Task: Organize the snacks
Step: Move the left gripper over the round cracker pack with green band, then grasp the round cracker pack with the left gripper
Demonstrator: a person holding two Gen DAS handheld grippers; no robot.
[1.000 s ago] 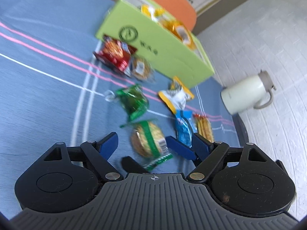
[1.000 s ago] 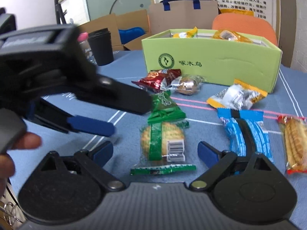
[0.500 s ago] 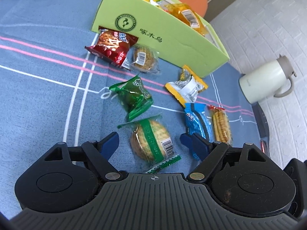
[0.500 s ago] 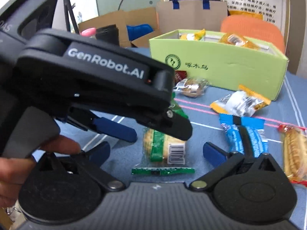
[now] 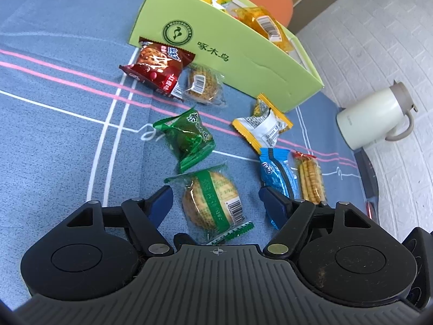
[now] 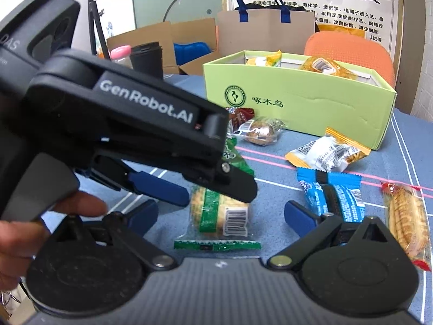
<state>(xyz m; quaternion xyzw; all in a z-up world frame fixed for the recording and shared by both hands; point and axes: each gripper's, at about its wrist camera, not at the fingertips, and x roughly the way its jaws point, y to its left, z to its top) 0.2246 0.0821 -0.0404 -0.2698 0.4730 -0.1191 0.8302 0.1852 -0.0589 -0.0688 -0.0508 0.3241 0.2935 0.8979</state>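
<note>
A round biscuit in a clear wrapper with a green band lies on the blue cloth, also in the right wrist view. My left gripper is open and straddles it from above. My right gripper is open, just behind the same biscuit. The left gripper body fills the left of the right wrist view. The green box holds several yellow packets.
On the cloth lie a green packet, a red packet, a clear-wrapped cake, a yellow-edged packet, a blue packet and biscuit sticks. A cream jug stands right.
My left gripper has swung over and come down around the green-banded biscuit, in front of my right gripper. The right gripper has edged slightly forward.
</note>
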